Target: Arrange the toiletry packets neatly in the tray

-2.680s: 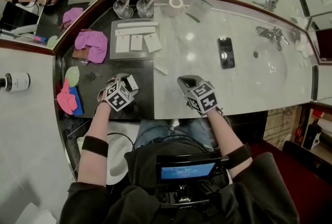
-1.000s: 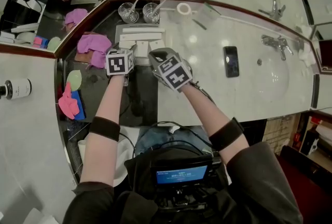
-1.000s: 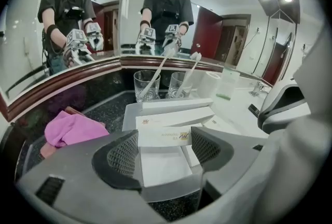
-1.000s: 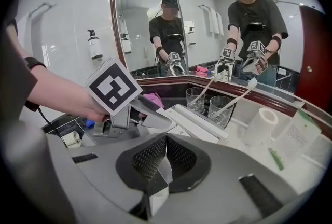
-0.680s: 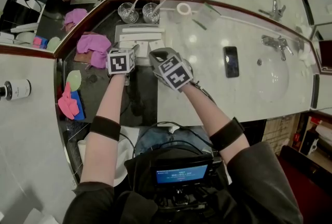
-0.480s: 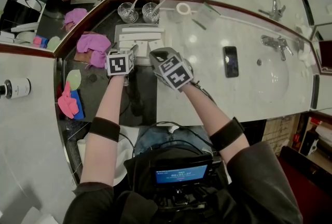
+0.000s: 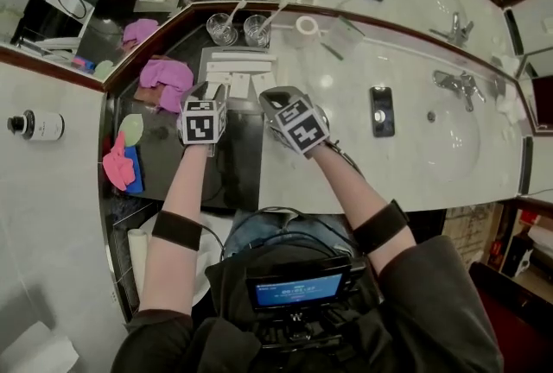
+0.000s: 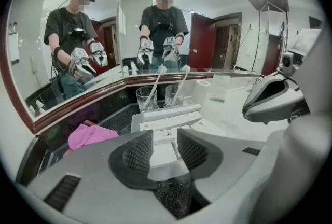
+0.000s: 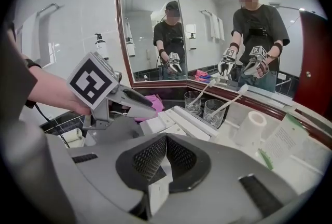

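A grey tray (image 7: 204, 76) on the dark counter holds long and small white toiletry packets (image 7: 232, 60). My left gripper (image 7: 207, 91) hovers over the tray's near edge. Its jaws have just been closing, and the left gripper view shows a small white packet (image 8: 165, 158) pinched between the pads of the left gripper (image 8: 165, 145). My right gripper (image 7: 270, 97) hangs beside it, to the right. In the right gripper view, the right gripper (image 9: 165, 158) is shut on a thin white packet (image 9: 155, 193) that hangs below the pads. The tray (image 9: 179, 114) lies ahead.
Behind the tray stand two glasses with toothbrushes (image 7: 223, 28). A pink cloth (image 7: 166, 76) lies left of it, a toilet roll (image 7: 307, 24) and a card (image 7: 346, 39) to the right. A phone (image 7: 380, 110) and the sink tap (image 7: 454, 85) are further right. Mirrors back the counter.
Both grippers came up from the counter's near edge to the tray. In the last half second the left gripper lifted and drew back slightly, and the right one shifted a little with it.
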Action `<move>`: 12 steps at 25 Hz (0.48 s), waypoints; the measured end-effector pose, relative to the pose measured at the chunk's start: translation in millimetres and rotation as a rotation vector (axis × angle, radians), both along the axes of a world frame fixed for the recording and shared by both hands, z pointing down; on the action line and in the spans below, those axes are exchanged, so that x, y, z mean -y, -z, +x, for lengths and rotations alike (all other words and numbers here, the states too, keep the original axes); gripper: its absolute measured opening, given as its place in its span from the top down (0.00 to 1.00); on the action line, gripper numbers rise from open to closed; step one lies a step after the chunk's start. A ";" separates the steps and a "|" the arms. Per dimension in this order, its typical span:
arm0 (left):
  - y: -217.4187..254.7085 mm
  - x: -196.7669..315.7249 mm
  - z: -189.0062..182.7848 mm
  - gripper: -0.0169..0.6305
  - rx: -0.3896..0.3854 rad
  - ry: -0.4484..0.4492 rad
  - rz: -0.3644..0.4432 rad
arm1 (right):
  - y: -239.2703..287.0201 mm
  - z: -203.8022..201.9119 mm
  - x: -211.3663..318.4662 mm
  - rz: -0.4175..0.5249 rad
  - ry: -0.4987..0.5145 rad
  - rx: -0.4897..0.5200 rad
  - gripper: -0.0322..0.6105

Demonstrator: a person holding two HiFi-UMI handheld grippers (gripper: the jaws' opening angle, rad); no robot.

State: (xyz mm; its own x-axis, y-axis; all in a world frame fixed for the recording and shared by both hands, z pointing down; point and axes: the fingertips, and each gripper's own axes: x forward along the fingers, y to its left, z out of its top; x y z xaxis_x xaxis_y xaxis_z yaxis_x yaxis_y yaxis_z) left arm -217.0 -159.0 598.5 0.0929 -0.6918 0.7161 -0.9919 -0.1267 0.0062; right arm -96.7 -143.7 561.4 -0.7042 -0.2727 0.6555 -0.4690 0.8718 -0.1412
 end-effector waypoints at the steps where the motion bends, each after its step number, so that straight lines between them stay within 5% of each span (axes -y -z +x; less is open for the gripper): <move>1: 6.6 -4.2 2.3 0.80 0.015 -0.010 0.021 | 3.2 2.3 -2.0 0.005 0.004 0.001 0.93; 4: 24.0 -21.8 10.8 0.97 0.035 -0.038 0.062 | 12.7 9.3 -8.9 0.021 0.013 0.007 0.93; 12: 72.4 -71.8 44.2 0.97 -0.028 -0.091 0.138 | 31.7 37.1 -24.7 0.061 0.027 0.020 0.93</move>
